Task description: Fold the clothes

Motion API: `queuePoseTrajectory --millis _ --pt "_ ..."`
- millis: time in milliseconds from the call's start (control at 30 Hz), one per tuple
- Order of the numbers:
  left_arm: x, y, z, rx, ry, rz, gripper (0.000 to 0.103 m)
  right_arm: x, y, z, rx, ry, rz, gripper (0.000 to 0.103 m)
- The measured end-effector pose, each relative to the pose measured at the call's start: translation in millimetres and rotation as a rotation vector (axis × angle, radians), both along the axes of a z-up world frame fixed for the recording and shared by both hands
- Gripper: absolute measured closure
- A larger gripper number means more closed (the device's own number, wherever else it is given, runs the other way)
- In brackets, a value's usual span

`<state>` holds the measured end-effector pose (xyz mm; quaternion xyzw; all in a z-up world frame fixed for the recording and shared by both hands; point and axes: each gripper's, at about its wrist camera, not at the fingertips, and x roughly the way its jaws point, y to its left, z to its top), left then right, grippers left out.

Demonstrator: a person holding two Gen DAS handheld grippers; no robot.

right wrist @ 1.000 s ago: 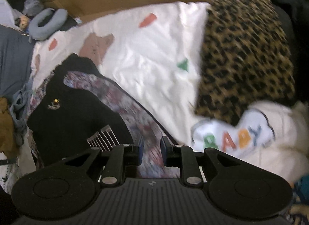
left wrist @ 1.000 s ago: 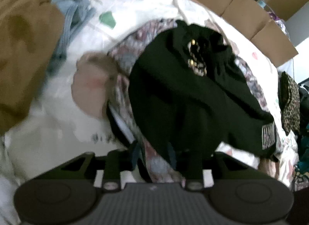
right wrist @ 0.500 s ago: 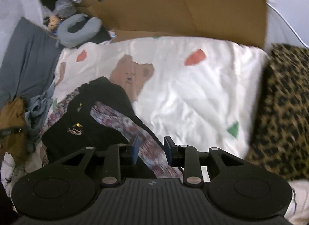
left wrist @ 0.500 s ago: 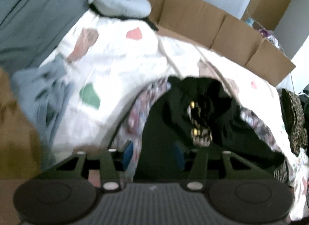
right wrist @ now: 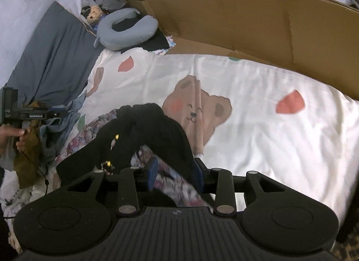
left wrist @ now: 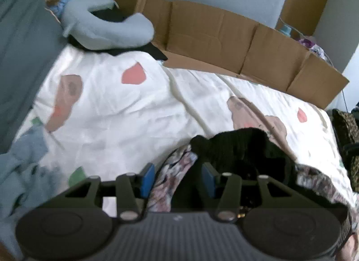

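A black garment [left wrist: 242,148] with small gold ornaments lies crumpled on a floral garment [left wrist: 177,171] on the white bear-print bedsheet [left wrist: 134,115]. My left gripper [left wrist: 177,178] hangs over the pile's near edge. Its blue pads stand apart, with floral and black cloth lying loose between them. In the right wrist view the black garment [right wrist: 143,135] runs diagonally over the floral garment [right wrist: 89,131]. My right gripper [right wrist: 175,173] is over the pile's lower end and its jaws are opening. Cloth lies between them, not pinched. A hand [right wrist: 13,136] holds the left gripper's handle at the far left.
Brown cardboard [right wrist: 246,25] walls the far side of the bed. A grey neck pillow [right wrist: 128,30] and a grey cushion [right wrist: 51,63] sit at the back left. Blue clothing [left wrist: 27,166] and mustard clothing [right wrist: 29,148] are heaped on the left. A leopard-print blanket [left wrist: 347,131] is on the right.
Both grippers have swung toward the cardboard side, so the pile now sits low in each view. Both pairs of jaws have widened and let go of the cloth.
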<state>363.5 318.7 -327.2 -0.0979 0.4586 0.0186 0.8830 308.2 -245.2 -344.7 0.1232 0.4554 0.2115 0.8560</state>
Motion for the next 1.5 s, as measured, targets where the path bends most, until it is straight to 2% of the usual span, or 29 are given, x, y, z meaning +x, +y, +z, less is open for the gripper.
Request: queuePoseTrajectory --millis 133,433,733,967,1267,1500 --pt "24.8 -5.5 -17.3 0.040 0.025 -0.029 0.060 20.1 20.6 -14.0 -0.001 0.007 0.042 0.062" --pt "67.3 -12.9 -55.4 0.103 0.094 -0.095 0.060 47.3 72.1 -36.3 -0.052 0.015 0.202 0.062" --pt "94.1 -9.9 -85.7 0.146 0.165 -0.130 0.064 67.7 97.6 -63.7 -0.079 0.054 0.282 0.060" --pt "101.3 -10.6 -108.0 0.147 0.207 -0.144 0.067 69.7 118.0 -78.5 -0.152 0.050 0.364 0.058" --pt "100.2 -13.9 -114.3 0.157 0.207 -0.152 0.067 57.0 131.0 -82.0 -0.165 0.055 0.466 0.058" --pt "97.6 -11.7 -116.8 0.163 0.190 -0.158 0.067 38.0 147.0 -77.0 -0.260 -0.034 0.551 0.058"
